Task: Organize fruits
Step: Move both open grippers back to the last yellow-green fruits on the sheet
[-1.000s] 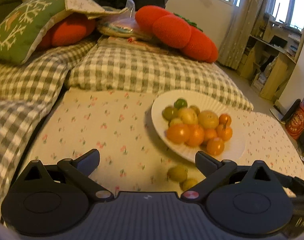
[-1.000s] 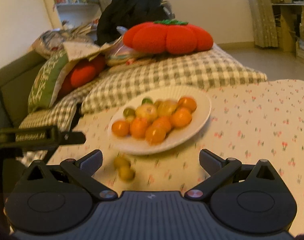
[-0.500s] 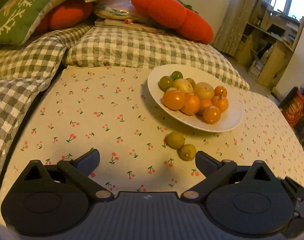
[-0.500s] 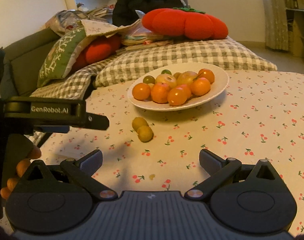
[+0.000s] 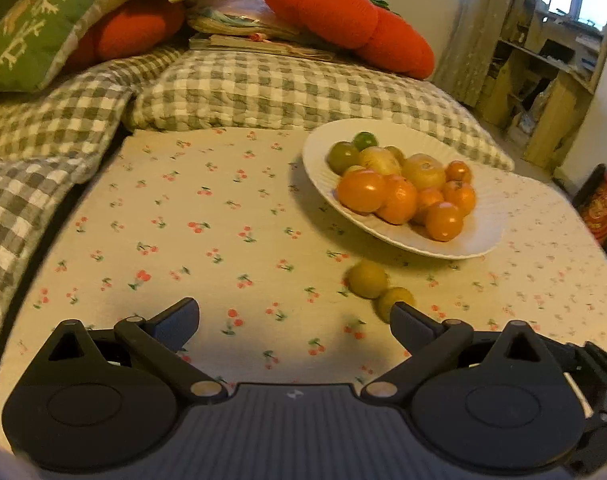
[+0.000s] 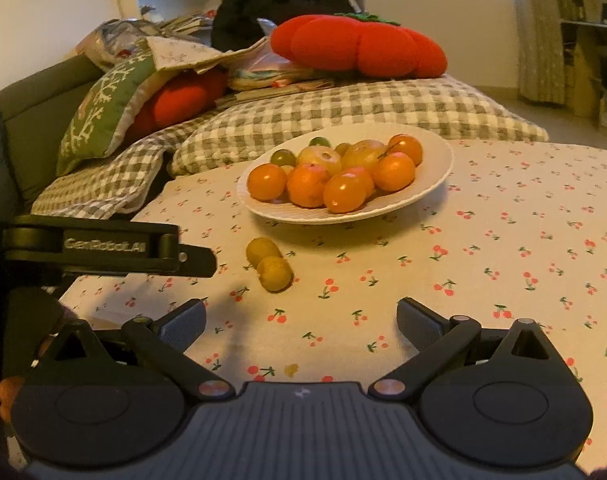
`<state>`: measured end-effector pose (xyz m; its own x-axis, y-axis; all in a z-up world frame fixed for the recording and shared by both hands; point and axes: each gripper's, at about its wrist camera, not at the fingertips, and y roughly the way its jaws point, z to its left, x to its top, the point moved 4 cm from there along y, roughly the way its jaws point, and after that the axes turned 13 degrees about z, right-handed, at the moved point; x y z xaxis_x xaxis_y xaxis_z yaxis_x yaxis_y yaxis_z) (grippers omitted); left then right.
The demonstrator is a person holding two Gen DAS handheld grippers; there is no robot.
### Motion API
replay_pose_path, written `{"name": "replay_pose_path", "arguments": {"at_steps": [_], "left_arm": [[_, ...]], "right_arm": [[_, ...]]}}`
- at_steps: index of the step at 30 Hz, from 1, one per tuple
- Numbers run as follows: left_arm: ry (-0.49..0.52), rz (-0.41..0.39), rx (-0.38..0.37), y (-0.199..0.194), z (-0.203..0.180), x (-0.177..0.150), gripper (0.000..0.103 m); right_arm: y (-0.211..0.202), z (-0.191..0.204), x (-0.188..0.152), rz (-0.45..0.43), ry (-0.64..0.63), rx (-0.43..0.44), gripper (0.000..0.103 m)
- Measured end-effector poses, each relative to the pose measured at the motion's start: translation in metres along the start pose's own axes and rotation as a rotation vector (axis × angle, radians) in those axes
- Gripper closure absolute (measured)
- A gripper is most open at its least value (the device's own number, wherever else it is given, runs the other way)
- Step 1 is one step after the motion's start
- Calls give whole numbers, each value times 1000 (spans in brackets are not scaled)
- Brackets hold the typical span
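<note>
The left gripper hovers over the cherry-print bench with its fingers spread wide and nothing between them; two loose yellow-green fruits lie touching each other just ahead of its right fingertip, the nearer one partly hidden behind that tip. The right gripper is likewise spread apart and empty, with the same two fruits ahead and slightly left of its gap. Beyond them in both views sits the white plate heaped with orange and green fruits.
</note>
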<state>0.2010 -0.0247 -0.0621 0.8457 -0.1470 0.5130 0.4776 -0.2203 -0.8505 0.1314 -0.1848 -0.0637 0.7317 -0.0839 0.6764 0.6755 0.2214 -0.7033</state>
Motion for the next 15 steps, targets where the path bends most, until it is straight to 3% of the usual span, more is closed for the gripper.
{"name": "replay_pose_path", "arguments": {"at_steps": [3, 15], "left_arm": [[18, -3, 7, 5, -1, 0, 3], [-2, -24, -93, 24, -15, 11, 4]], "right_arm": [[1, 2, 0, -1, -29, -8, 14], [6, 7, 1, 4, -96, -4, 35]]}}
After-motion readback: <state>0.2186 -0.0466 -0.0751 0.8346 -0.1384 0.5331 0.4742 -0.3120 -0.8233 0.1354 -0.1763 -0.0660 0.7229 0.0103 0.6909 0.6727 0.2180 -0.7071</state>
